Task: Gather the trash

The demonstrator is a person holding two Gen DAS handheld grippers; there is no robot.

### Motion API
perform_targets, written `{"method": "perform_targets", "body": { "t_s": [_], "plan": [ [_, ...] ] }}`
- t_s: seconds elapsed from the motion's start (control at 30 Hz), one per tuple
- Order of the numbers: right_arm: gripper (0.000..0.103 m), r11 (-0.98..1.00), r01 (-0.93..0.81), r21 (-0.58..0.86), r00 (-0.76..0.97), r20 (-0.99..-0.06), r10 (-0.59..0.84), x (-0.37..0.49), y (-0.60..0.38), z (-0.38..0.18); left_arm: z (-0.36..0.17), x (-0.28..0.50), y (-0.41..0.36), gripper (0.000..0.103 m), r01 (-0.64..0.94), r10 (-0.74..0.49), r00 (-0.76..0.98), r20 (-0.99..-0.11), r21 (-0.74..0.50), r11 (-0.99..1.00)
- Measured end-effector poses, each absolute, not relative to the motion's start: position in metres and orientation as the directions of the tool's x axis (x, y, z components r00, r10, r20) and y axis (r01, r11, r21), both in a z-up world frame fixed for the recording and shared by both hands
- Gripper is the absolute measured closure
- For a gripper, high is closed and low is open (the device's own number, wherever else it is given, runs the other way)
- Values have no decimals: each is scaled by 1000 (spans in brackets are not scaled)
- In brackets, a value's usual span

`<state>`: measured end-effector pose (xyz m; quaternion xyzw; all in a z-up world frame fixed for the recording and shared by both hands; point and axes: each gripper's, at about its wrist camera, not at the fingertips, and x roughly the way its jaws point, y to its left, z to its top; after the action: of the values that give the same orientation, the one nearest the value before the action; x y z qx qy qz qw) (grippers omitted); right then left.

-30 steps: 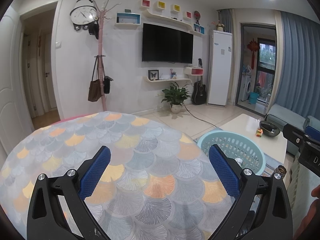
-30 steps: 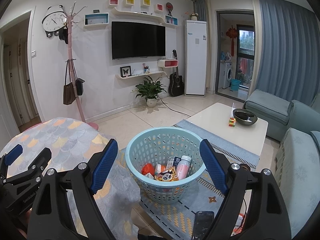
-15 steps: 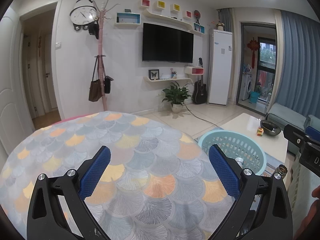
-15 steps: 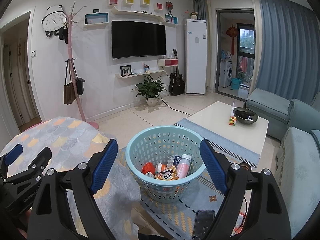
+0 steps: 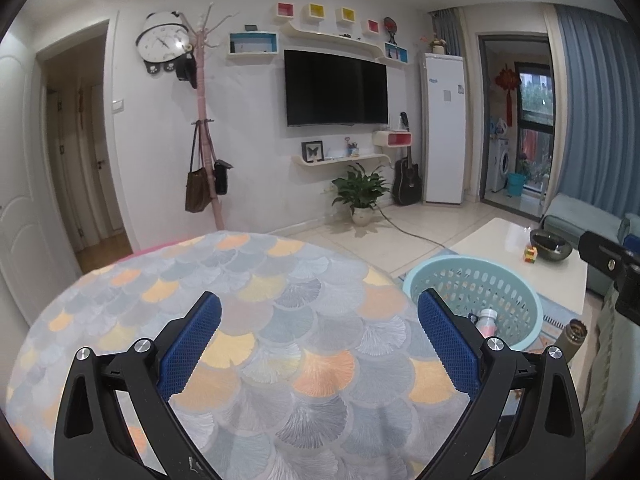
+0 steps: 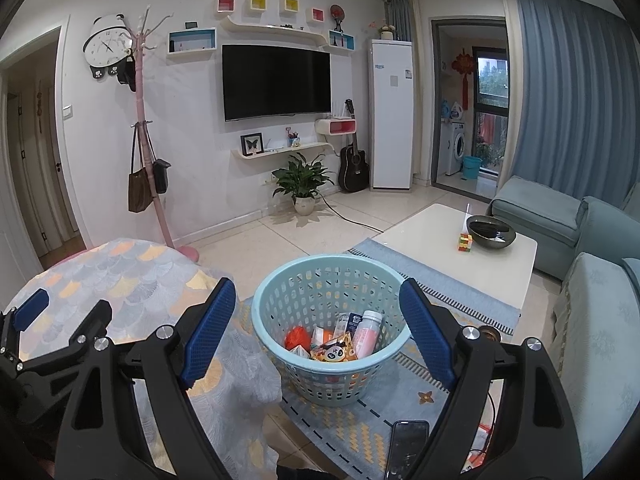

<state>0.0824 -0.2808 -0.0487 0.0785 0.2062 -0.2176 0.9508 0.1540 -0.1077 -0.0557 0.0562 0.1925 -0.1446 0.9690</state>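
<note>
Living-room rug (image 6: 344,420) bears one basket (image 6: 332,272); two hand-held grippers, left (image 5: 318,320) and right (image 6: 316,308), gape empty.

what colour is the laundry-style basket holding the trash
Light turquoise basket, clearest in the right wrist view.

A black television (image 6: 276,80) hangs on the far wall at twelve o'clock, a potted plant (image 6: 303,184) and guitar (image 6: 353,168) below it. At two o'clock, a dark bowl (image 6: 491,233) sits on the white coffee table (image 6: 424,236); a phone (image 6: 407,446) lies on the rug (image 6: 344,432).
</note>
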Motion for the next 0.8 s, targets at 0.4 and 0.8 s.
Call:
{"method": "perform_targets", "body": {
  "t_s": [0.4,0.8],
  "plan": [
    [23,909,405,97,848,-413,-333,61,-273,-34,-36,121,-83,8,248,-209,897,-390,52,967],
    [23,932,343,116,873,-406,-271,50,-250,-22,-23,96,-53,7,169,-119,912,-391,96,981]
  ]
}}
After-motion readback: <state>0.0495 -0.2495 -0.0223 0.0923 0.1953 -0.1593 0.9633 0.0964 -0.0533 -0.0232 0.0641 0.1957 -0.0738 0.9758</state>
